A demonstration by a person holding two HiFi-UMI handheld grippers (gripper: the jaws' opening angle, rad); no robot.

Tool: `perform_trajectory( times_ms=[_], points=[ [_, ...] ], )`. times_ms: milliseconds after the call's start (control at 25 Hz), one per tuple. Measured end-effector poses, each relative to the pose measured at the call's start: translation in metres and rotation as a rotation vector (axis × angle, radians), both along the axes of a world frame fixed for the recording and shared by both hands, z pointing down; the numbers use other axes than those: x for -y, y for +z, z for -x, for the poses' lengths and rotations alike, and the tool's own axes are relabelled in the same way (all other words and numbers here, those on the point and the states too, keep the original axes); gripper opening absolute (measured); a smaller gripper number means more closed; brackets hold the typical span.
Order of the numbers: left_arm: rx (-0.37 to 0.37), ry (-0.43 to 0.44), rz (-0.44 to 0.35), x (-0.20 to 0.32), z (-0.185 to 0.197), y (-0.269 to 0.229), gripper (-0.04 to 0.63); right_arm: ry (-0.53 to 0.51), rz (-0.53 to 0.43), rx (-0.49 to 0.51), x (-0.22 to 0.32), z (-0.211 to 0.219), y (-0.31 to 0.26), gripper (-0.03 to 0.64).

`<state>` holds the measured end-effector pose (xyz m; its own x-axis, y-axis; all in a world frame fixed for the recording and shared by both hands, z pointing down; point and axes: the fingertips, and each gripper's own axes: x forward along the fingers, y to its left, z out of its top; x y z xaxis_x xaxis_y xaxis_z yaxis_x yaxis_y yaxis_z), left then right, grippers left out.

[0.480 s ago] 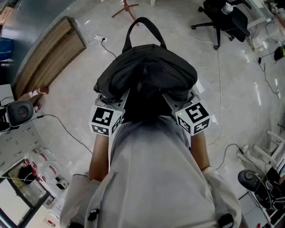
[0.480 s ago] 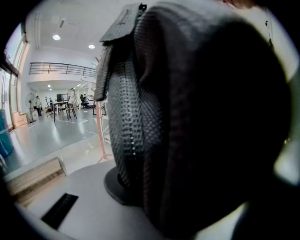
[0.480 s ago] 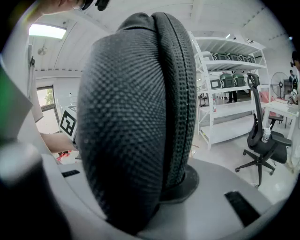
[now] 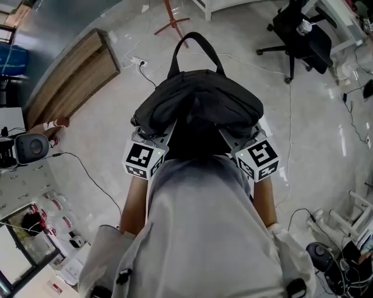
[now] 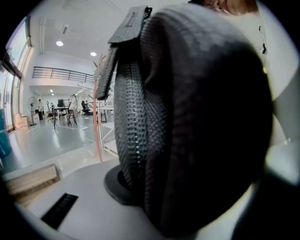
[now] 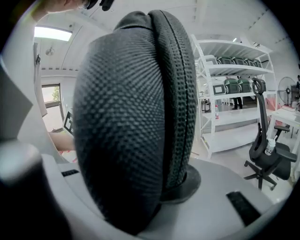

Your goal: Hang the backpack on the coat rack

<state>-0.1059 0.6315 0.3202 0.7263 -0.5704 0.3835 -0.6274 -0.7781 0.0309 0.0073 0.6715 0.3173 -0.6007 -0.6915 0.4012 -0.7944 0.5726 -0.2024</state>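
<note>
1. I am counting one backpack [image 4: 198, 107], black, with one looped carry handle [image 4: 195, 49], and two tools holding it: the left tool [image 4: 154, 138] and the right tool [image 4: 240, 138]. Each is carrying one cube with square markers.
2. Around it I am seeing one coat rack [image 4: 172, 17] with a reddish pole and splayed feet, one black office chair [image 4: 300, 29], one low wooden platform [image 4: 70, 75] and one white power strip [image 4: 138, 61] lying on the pale floor [image 4: 93, 134].
3. The backpack is hanging in the air in front of the person's chest, above the floor and between the two tools. It is not touching the coat rack, which is standing well apart ahead of it.
4. Its handle end is pointing away from the person, toward the coat rack, so the line from base to handle is running forward. From above, the body is spreading wider from side to side than front to back, and the handle is arching up in the middle.
5. The left tool is gripping the backpack's left side. Its jaws are partly closed, with the ribbed black fabric bunched between them and pressing on the round pad.
6. The right tool is doing the same on the right side, its jaws pinching a thick fold of mesh fabric.
</note>
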Motion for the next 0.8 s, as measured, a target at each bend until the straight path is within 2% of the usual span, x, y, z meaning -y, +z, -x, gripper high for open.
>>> perform_trajectory(
  times_ms=[120, 440, 640, 800],
  points=[
    [-0.021, -0.004, -0.017, 0.009, -0.012, -0.004, 0.106, -0.012, -0.022, -0.005, 0.01, -0.012, -0.003, 0.14],
    [-0.008, -0.015, -0.054, 0.02, -0.05, -0.016, 0.11, 0.006, -0.046, 0.001, 0.02, -0.05, -0.013, 0.143],
    [-0.017, -0.012, -0.072, 0.027, -0.046, -0.026, 0.11, 0.002, -0.087, -0.013, 0.028, -0.047, -0.024, 0.144],
    [-0.043, -0.021, -0.044, 0.042, -0.043, -0.019, 0.112, 0.013, -0.08, -0.055, 0.042, -0.043, -0.022, 0.145]
  ],
)
